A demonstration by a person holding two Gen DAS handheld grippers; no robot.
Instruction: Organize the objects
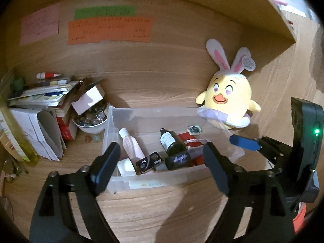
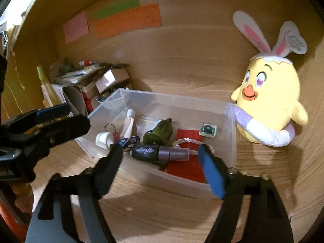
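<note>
A clear plastic bin stands on the wooden desk. In it lie a black-and-purple spray tube, a dark green bottle, a pink bottle, a small black box, a red pouch and a small green square. My left gripper hovers open over the bin's near left part. My right gripper hovers open over the near wall, above the spray tube. Neither holds anything.
A yellow plush chick with bunny ears leans against the bin's far right corner. Left of the bin are a white bowl of beads, a pile of books and papers and a yellow-green bottle. Sticky notes hang on the back panel.
</note>
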